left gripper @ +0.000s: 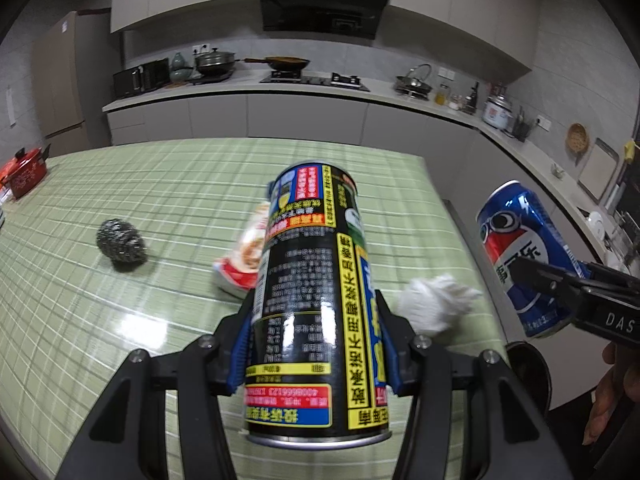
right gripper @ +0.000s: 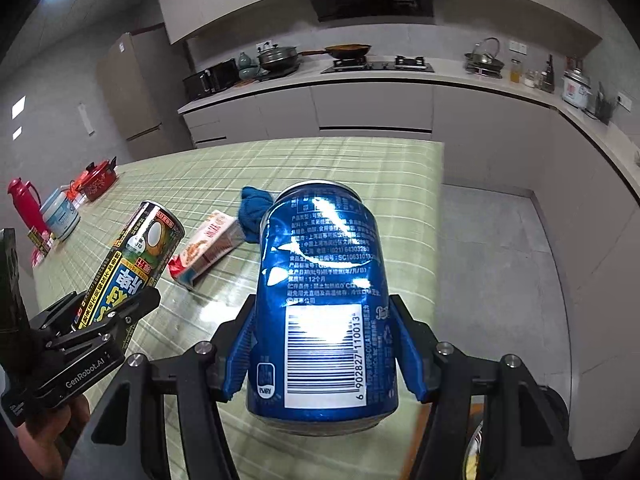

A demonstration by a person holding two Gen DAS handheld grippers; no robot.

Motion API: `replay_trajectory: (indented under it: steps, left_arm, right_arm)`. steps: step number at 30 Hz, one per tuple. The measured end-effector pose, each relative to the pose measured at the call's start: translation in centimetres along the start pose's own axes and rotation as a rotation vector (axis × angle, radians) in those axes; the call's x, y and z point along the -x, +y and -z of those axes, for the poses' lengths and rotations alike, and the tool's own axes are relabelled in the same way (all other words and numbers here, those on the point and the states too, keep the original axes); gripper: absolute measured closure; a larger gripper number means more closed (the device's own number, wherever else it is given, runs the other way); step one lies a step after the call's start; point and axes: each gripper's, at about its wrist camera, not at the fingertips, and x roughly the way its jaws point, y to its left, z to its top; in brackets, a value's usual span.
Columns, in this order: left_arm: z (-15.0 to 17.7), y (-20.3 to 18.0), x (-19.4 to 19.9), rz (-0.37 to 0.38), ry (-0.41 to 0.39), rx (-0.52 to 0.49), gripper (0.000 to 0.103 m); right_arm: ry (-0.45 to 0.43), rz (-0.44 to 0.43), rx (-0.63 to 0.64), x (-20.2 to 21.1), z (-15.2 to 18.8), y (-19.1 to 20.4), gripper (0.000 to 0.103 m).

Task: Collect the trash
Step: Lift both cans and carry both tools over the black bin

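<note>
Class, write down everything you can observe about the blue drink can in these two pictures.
The blue can is a short metal drink can with a glossy, slightly dented wall. Its side bears white small print and a white barcode panel; the left wrist view shows a red, white and blue logo. It is held clear of the green checked table, tilted, clamped at its lower half between the blue pads of the right claw. Nothing else touches it.

Green plaid table (left gripper: 160,208), steel scourer (left gripper: 121,244), snack carton (left gripper: 244,256), white tissue wad (left gripper: 434,304), blue cloth (right gripper: 254,212), red pot (left gripper: 26,172)
</note>
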Motion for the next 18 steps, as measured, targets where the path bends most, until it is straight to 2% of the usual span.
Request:
replay_trajectory:
  steps: [18]
  left_arm:
    - [2.8, -14.7, 1.6, 0.153, 0.01, -0.131, 0.05]
  right_arm:
    - [-0.03, 0.131, -0.141, 9.6, 6.4, -13.2, 0.039]
